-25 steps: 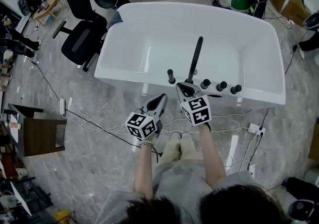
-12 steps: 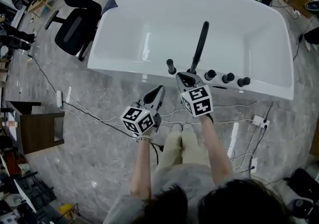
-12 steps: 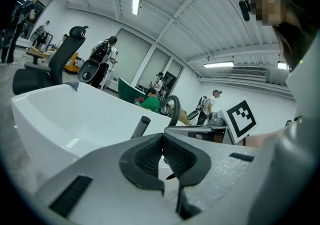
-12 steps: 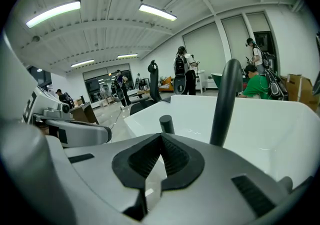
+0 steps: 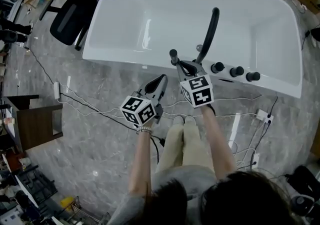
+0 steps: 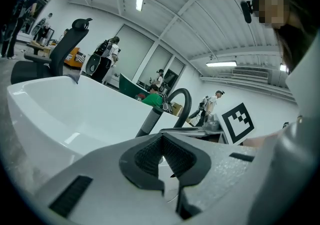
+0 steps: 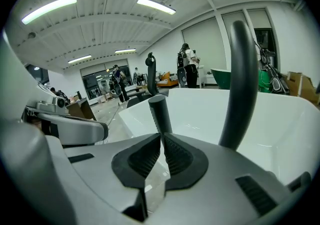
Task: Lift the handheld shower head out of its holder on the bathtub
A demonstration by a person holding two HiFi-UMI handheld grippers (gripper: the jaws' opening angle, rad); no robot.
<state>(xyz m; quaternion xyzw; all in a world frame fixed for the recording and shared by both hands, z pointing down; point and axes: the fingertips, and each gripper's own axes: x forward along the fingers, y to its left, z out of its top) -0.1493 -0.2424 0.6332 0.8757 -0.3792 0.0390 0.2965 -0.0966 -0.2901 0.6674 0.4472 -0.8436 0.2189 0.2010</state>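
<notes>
A grey marble floor [image 5: 90, 134] spreads around a white bathtub [image 5: 150, 9], its basin bare and wide open. A black office chair [image 5: 70, 19] crowds the tub's far-left corner and a brown cabinet [image 5: 37, 126] sits well off to the left. White cables [image 5: 95, 114] trail across the floor just outside the near rim. A person stands at that rim with a gripper in each hand. A tall black spout [image 5: 210, 31] rises from the near rim and curves over the basin. The right gripper [image 5: 181, 64] reaches the rim's edge with its jaws pressed together and nothing between them. Its tips lie just beside the shower head [image 5: 173, 56] – whether they touch it cannot be told. The left gripper [image 5: 162, 77] hangs lower, outside the tub over the floor, jaws likewise closed and empty. The shower head is a short dark handle – it stands upright in its holder on the rim, left of the spout's base with clear air above. Three black knobs [image 5: 236, 71] line the rim to the right.
</notes>
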